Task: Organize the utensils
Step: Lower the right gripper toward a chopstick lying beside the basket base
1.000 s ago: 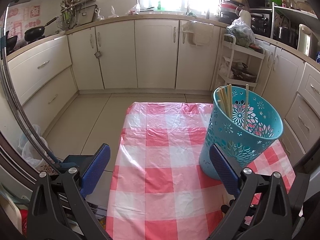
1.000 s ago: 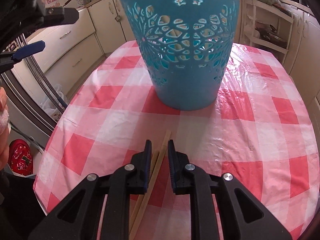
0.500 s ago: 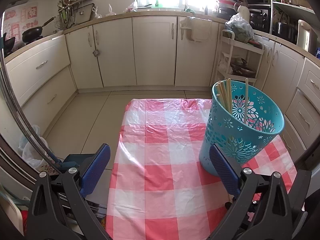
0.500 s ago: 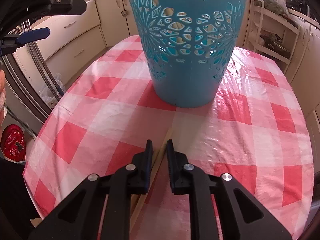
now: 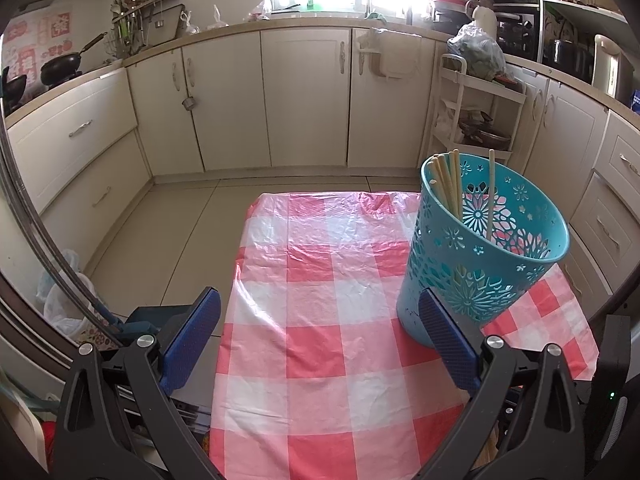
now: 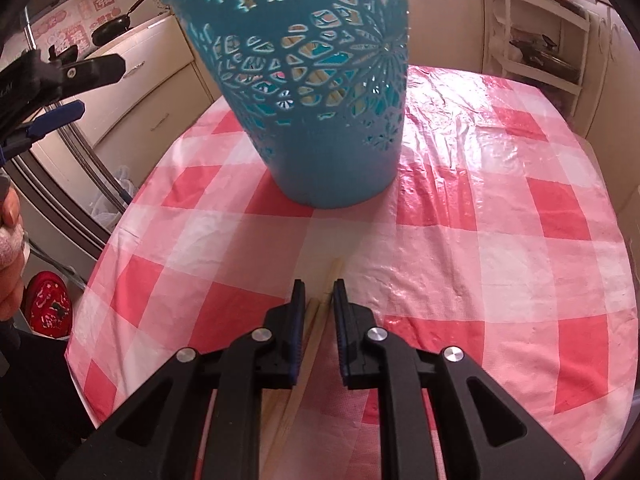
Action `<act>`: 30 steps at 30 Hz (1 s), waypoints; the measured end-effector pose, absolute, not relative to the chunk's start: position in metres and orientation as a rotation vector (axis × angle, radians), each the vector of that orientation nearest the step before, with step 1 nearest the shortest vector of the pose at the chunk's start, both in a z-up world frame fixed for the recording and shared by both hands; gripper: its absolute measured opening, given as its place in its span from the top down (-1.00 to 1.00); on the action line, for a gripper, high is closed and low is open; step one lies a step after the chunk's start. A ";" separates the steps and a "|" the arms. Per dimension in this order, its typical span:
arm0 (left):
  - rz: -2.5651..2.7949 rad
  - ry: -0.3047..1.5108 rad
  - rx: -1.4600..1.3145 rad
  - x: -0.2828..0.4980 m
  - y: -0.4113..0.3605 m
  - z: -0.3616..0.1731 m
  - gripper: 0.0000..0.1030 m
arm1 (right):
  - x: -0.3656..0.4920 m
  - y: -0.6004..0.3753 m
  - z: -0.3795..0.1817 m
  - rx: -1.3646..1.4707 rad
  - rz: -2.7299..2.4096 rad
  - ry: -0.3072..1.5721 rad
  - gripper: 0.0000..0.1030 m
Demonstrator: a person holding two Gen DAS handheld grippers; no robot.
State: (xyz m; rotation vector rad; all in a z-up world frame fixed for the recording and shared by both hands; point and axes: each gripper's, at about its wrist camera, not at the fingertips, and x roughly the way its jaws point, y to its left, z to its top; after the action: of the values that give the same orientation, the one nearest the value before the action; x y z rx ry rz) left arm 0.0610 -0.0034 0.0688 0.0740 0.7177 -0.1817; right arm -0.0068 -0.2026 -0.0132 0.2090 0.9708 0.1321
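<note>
My right claw (image 6: pixel 317 300) is nearly together around two chopsticks (image 6: pixel 316 320), though whether the pads pinch them I cannot tell; their long axis runs between my fingers, tips toward the blue basket (image 6: pixel 320 120) ahead. My left claw (image 5: pixel 320 340) stands wide apart, empty.

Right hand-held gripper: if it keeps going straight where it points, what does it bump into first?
Probably the checked tablecloth just ahead, since the right hand-held gripper, with chopsticks between its fingers, tilts downward. The blue basket stands further along, though depth is unclear.
</note>
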 end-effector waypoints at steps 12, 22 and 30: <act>-0.186 0.723 0.081 0.061 -0.006 0.068 -0.85 | -0.020 -0.220 -0.012 0.246 0.120 0.983 0.71; -0.189 0.730 0.091 0.062 -0.008 0.065 -0.85 | -0.030 -0.204 -0.009 0.184 0.154 0.974 0.70; -0.191 0.733 0.092 0.062 -0.008 0.065 -0.85 | -0.038 -0.202 -0.014 0.128 0.153 0.983 0.70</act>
State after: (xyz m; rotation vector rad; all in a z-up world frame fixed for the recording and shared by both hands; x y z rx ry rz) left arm 0.0622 -0.0084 0.0651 0.0920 0.7329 -0.1911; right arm -0.0377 -0.2017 -0.0138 0.1276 0.9829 0.1530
